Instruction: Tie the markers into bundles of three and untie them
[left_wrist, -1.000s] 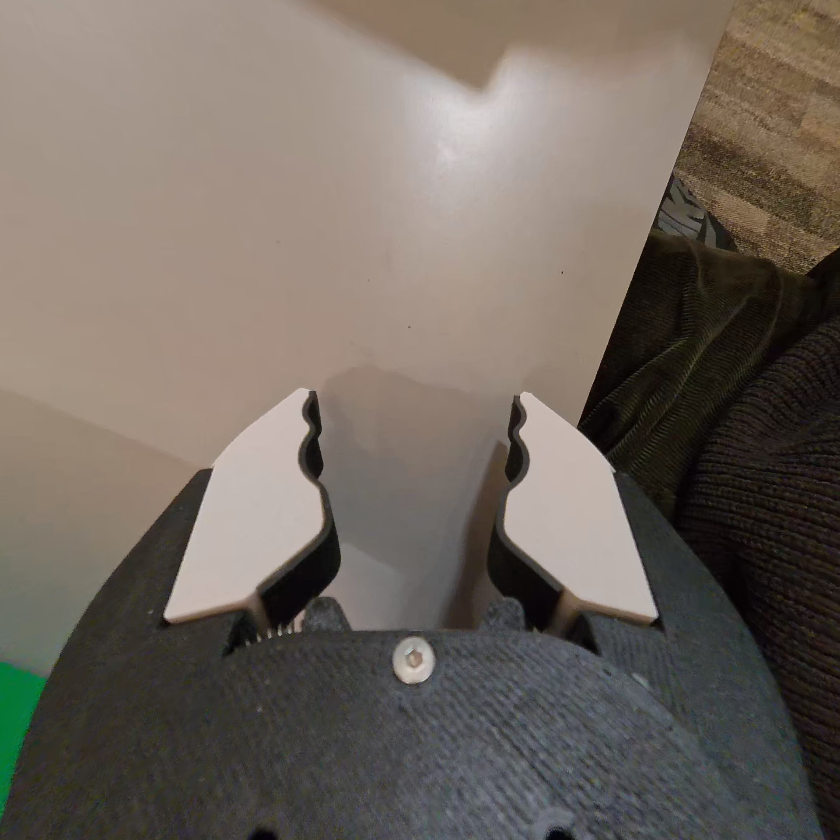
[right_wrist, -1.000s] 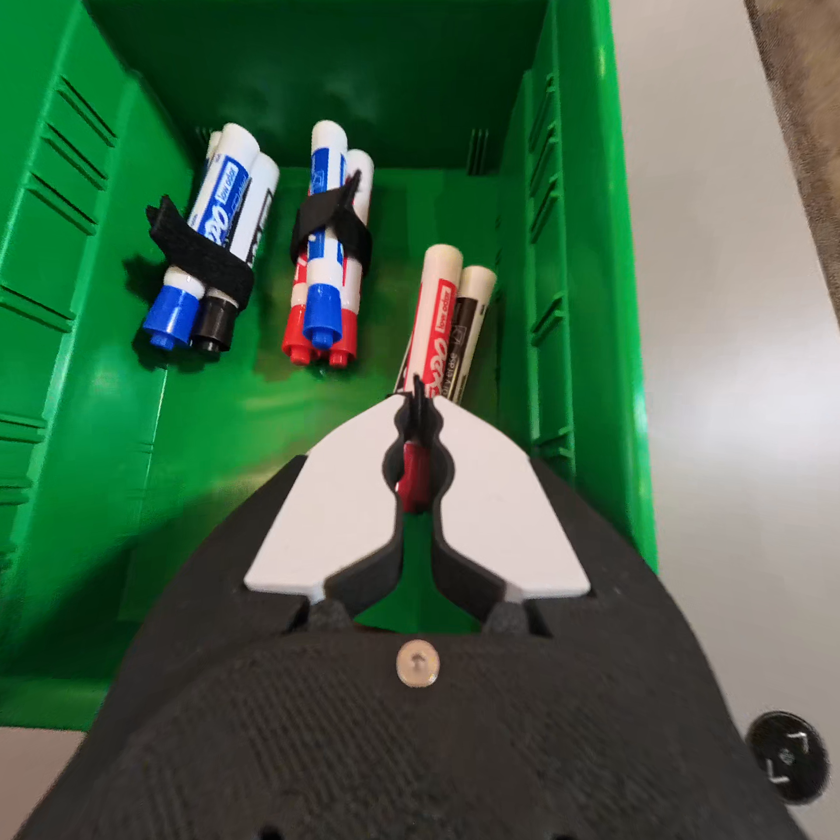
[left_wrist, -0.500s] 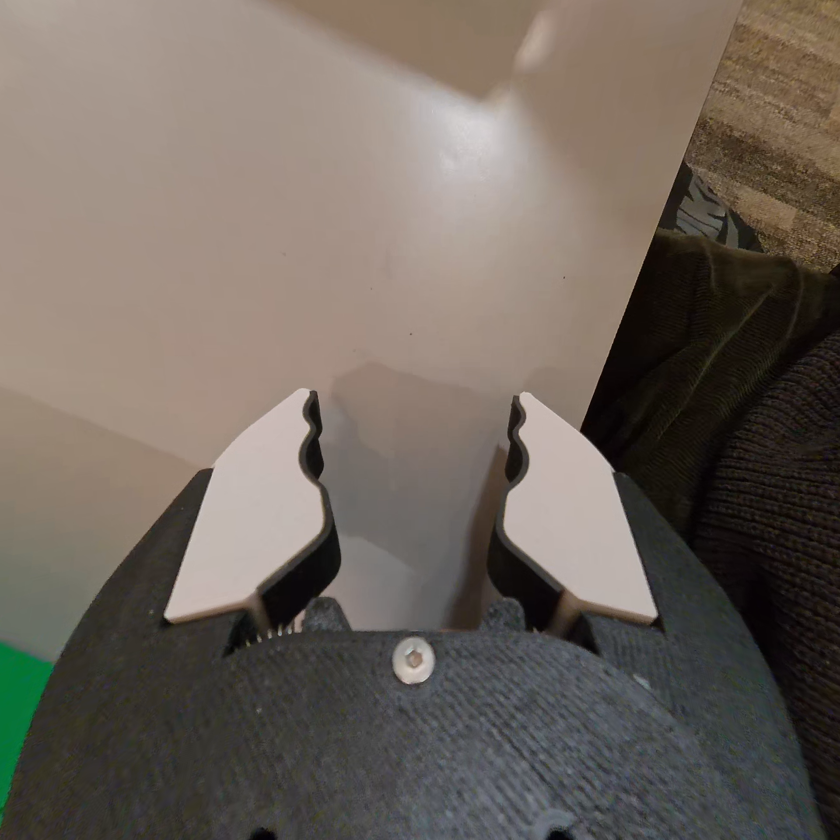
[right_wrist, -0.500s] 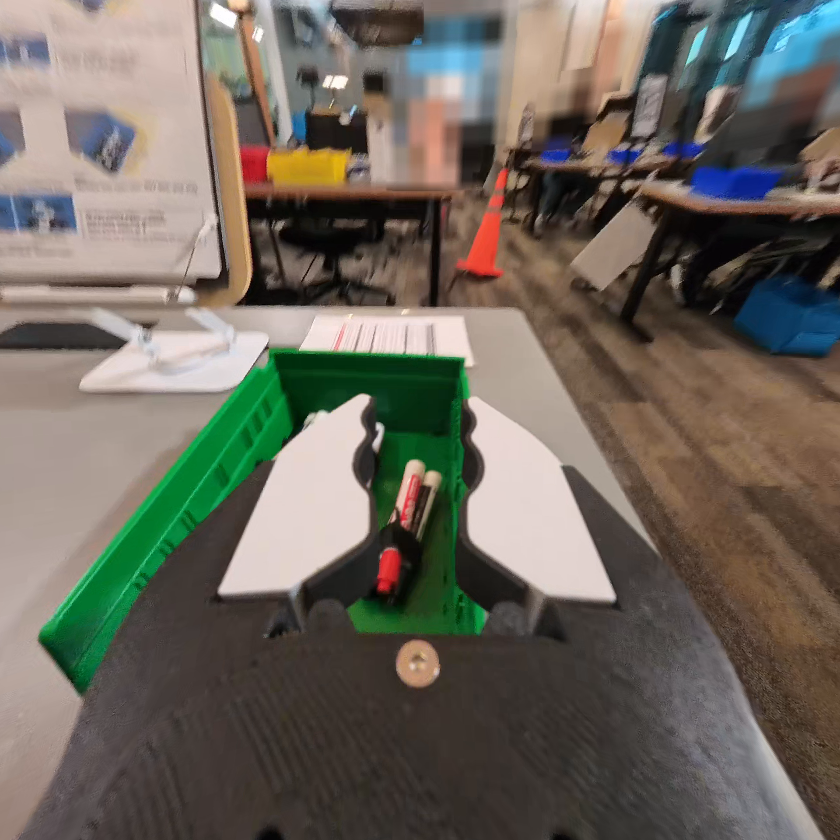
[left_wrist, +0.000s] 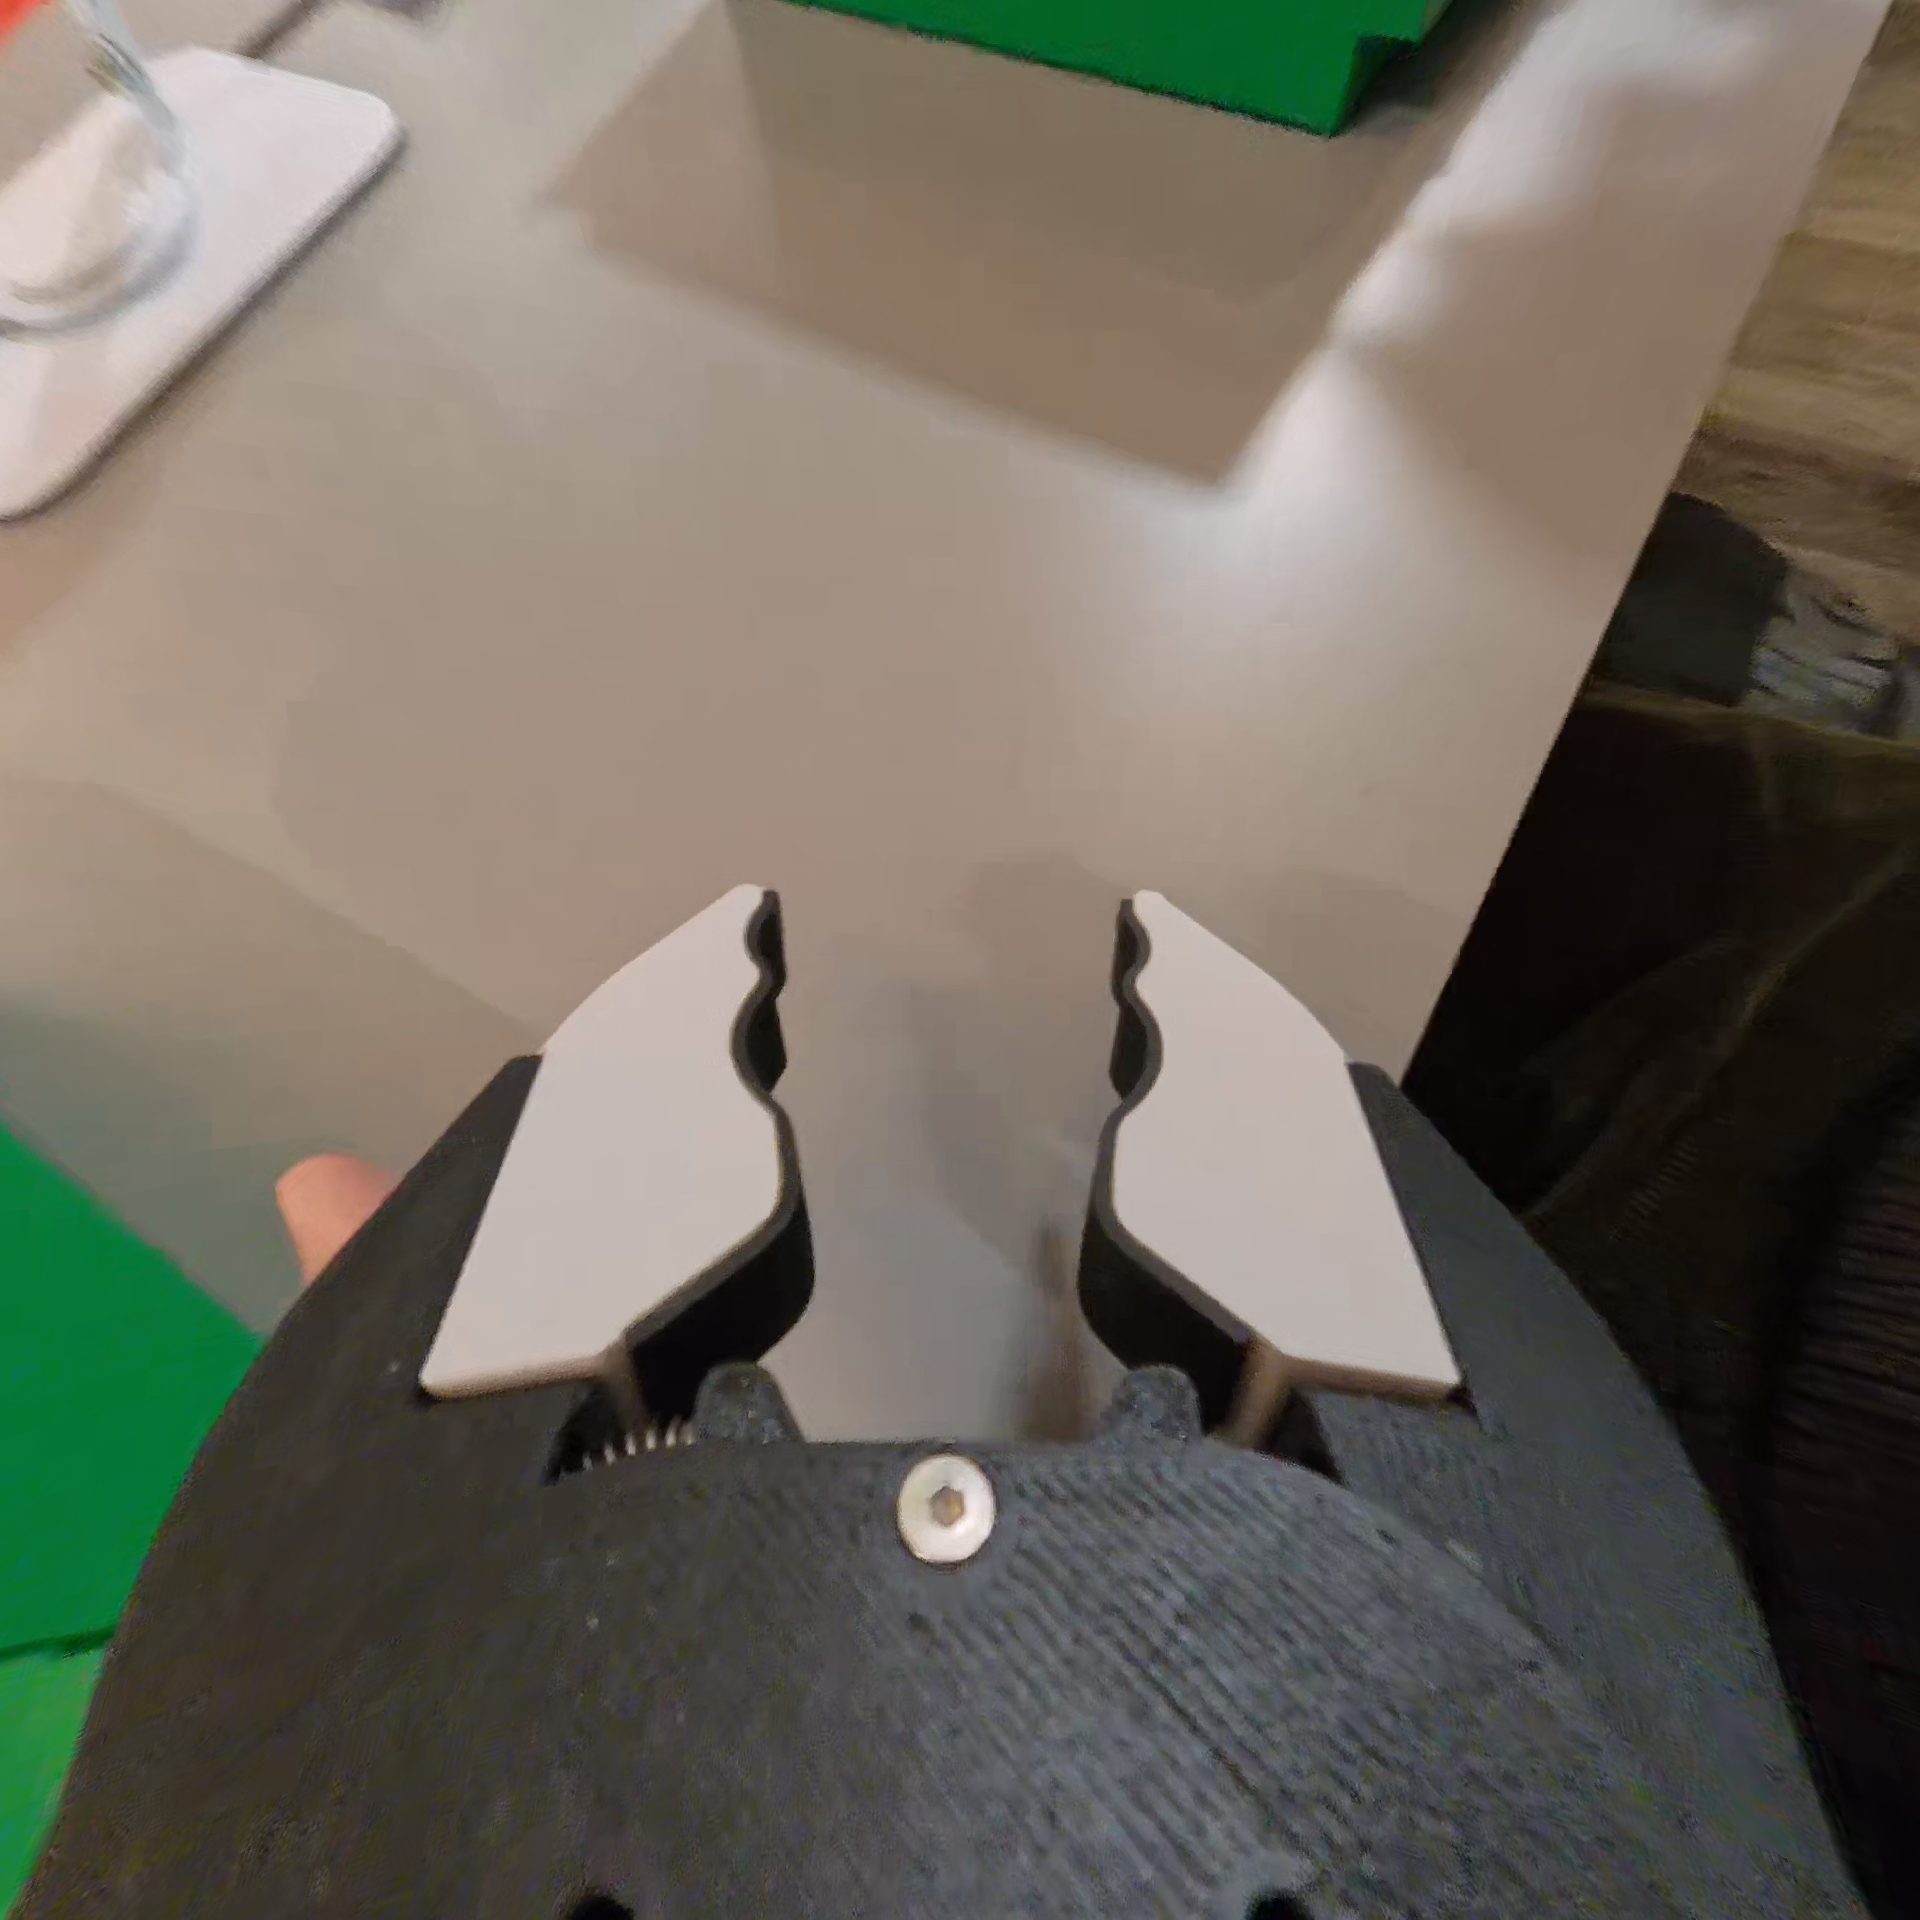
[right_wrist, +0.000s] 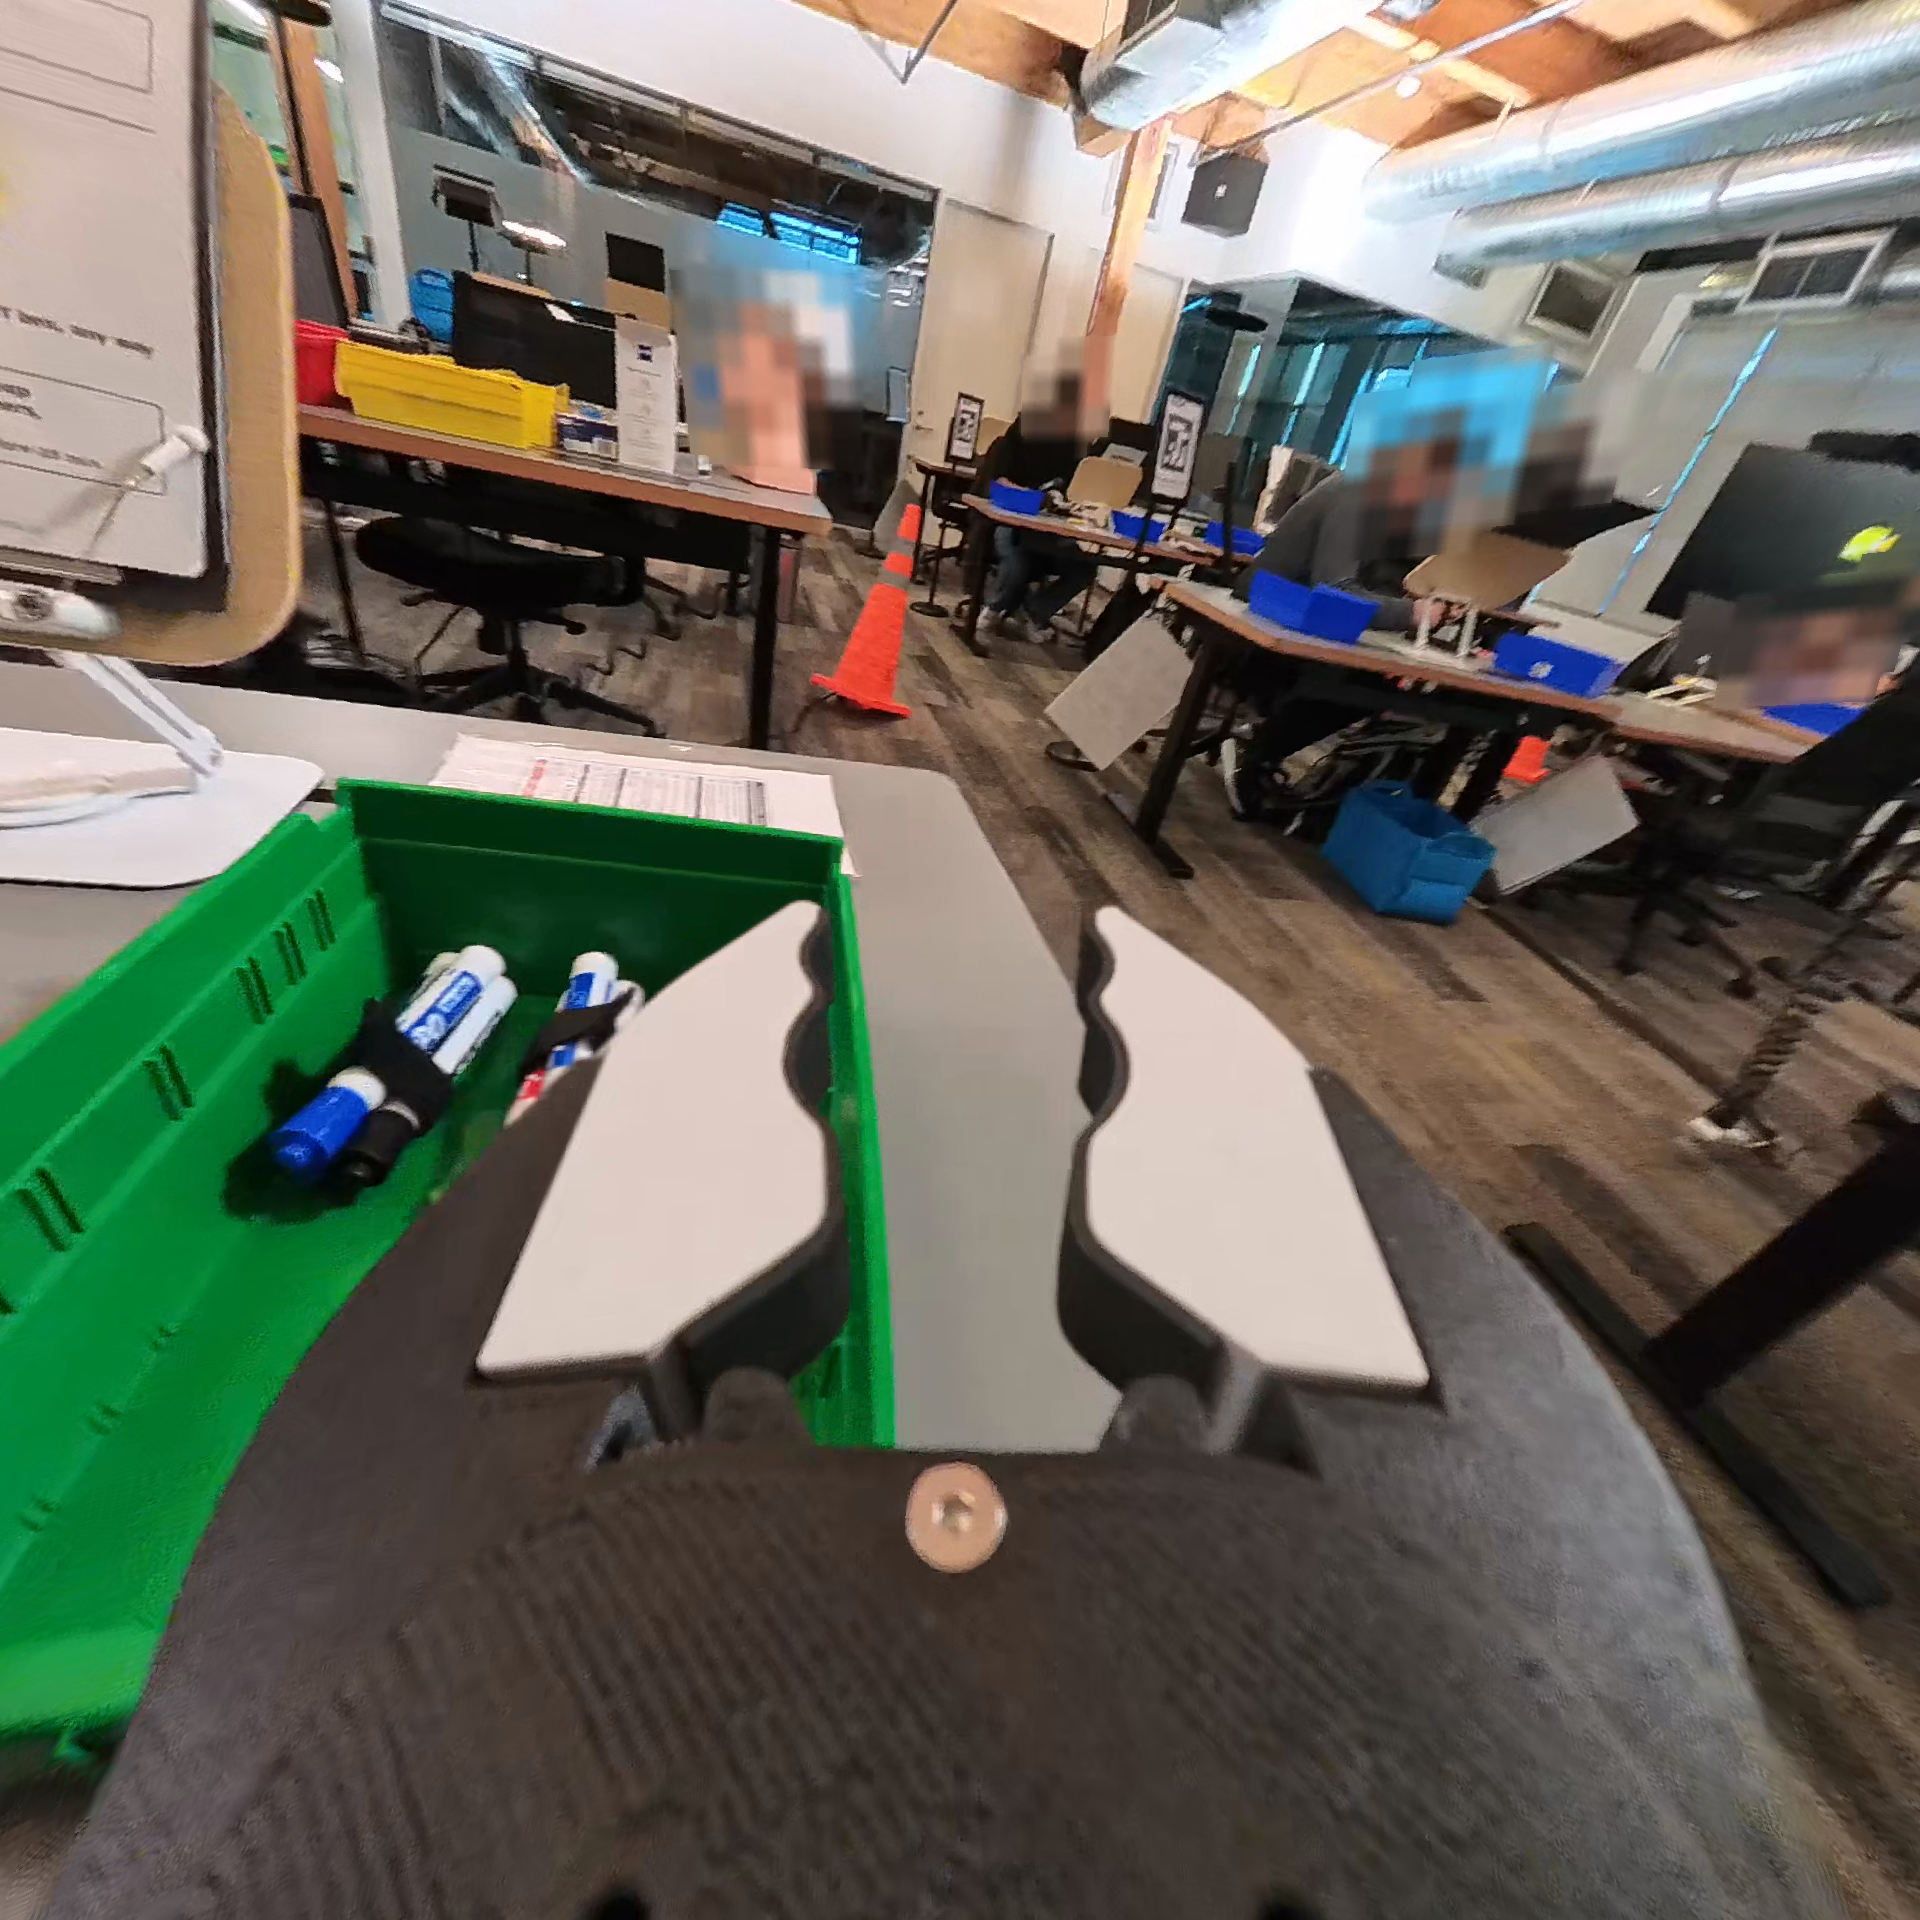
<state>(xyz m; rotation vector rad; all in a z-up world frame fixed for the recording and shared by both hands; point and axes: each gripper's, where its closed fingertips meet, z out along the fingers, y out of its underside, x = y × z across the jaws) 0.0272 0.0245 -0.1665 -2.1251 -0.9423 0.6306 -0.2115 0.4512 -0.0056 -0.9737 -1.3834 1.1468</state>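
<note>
A green bin stands on the grey table. In it lie marker bundles tied with black straps: a blue and black one and one with red and blue caps, half hidden by my gripper. My right gripper is open and empty, raised over the bin's right wall and the table strip beside it. My left gripper is open and empty above bare table near its right edge. A green bin corner shows at the top, another green patch at lower left.
A white stand base sits at the left, also in the right wrist view. A printed sheet lies behind the bin. A fingertip shows by the left gripper. Dark clothing lies beyond the table edge. Desks, people, an orange cone are farther off. The grippers' ends are close to 50 centimetres from one another.
My right gripper opened, let go of the red and black marker pair in the bin, tilted up and shifted right. My left gripper tilted up, bringing the stand base and green bin into view.
</note>
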